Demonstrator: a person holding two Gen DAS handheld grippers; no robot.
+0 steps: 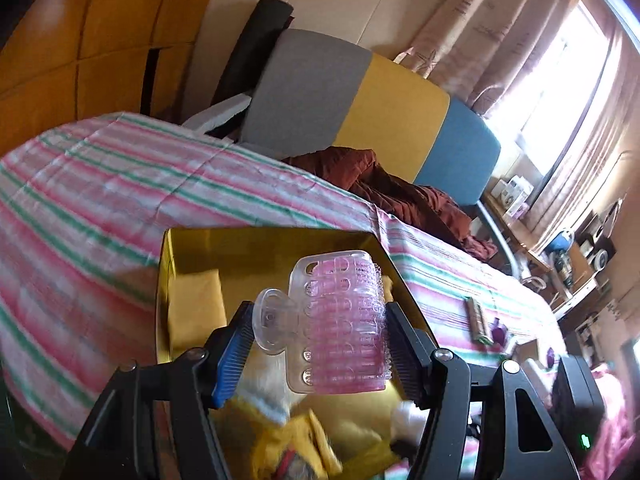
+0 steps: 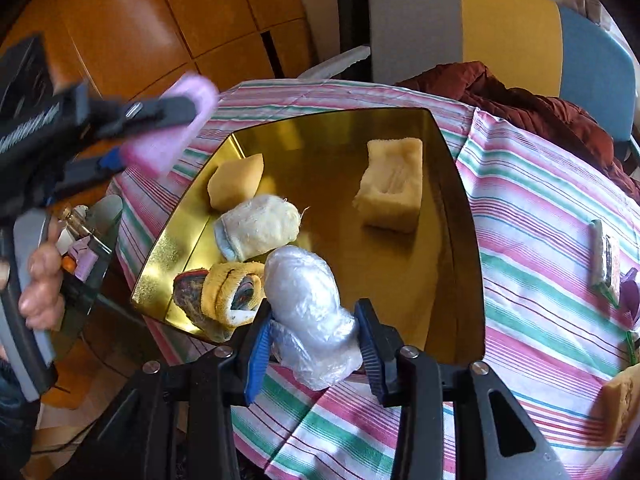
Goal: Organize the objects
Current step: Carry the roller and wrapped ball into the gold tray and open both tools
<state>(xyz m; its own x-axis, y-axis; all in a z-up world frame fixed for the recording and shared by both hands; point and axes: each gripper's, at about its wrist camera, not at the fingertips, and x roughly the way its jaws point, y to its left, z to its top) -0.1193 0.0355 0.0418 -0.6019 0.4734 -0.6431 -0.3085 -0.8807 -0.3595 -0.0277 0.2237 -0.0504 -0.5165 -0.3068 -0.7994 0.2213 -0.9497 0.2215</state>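
- The pink hair roller (image 1: 344, 324) with its clear clip sits right between the jaws of the left gripper (image 1: 320, 344). The jaws are squeezed onto it from both sides and hold it up in the air over the gold tray (image 1: 256, 248).
- From the right wrist view, the same roller (image 2: 172, 124) and the left gripper (image 2: 160, 112) look blurry, up above the far left corner of the tray (image 2: 460, 200).
- The plastic bag bundle (image 2: 308, 312) is between the jaws of the right gripper (image 2: 316, 344). The jaws pinch it at its lower part. It sits over the near edge of the tray, partly above the striped cloth (image 2: 540, 220) on the surface.
- Inside the tray lie a yellow sponge (image 2: 236, 182), a pale rolled sock (image 2: 260, 226) touching it, and a yellow sock roll (image 2: 224, 300) by the near left corner.
- A cream sponge block (image 2: 392, 184) stands alone farther back in the tray, well apart from the others.
- A small flat pack (image 2: 606, 256) lies on the cloth to the right of the tray.
- A dark red jacket (image 2: 520, 104) is bunched up at the far side, by a grey, yellow and blue chair (image 2: 508, 28).
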